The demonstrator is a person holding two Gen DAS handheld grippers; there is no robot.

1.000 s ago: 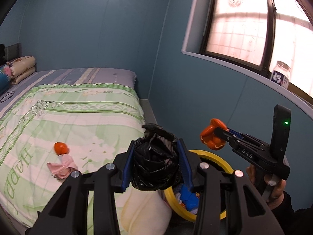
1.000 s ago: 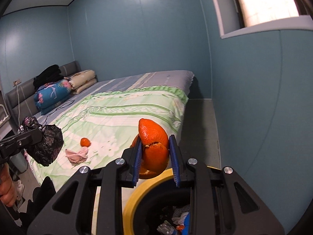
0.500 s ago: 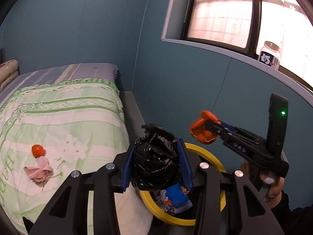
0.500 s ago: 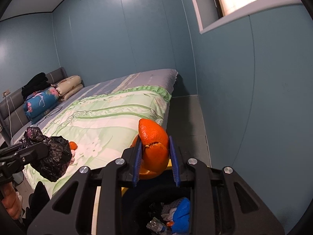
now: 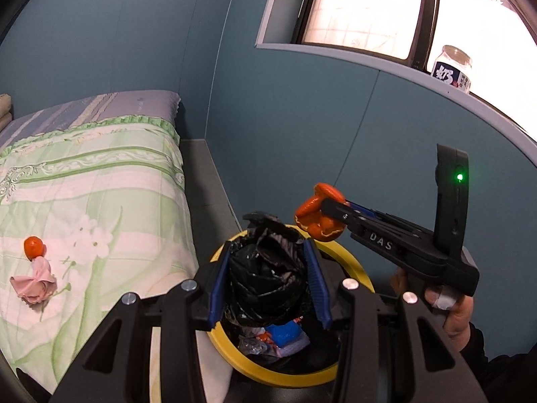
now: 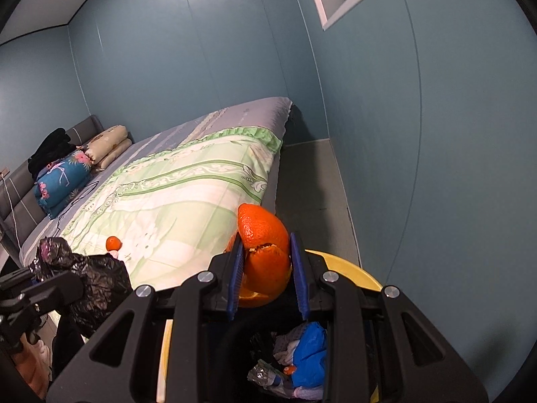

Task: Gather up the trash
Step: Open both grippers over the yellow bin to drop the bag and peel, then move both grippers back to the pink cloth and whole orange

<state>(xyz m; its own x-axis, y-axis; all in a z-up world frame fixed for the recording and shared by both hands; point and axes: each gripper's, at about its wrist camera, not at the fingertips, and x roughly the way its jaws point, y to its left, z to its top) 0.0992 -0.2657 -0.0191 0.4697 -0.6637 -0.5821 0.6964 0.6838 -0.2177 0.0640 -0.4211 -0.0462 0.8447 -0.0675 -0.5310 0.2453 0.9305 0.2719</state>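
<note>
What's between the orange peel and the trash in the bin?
Nothing: in the right wrist view, the orange peel hangs over the yellow-rimmed bin, open air above the trash.

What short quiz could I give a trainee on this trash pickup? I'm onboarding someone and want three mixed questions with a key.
1. True or false: the left gripper holds a crumpled black bag.
2. What does the right gripper grip?
3. Which is still on the bed? A) blue wrapper B) pink tissue and small orange C) glass jar

Key: 1 true; 2 orange peel, over the yellow-rimmed bin; 3 B.
</note>
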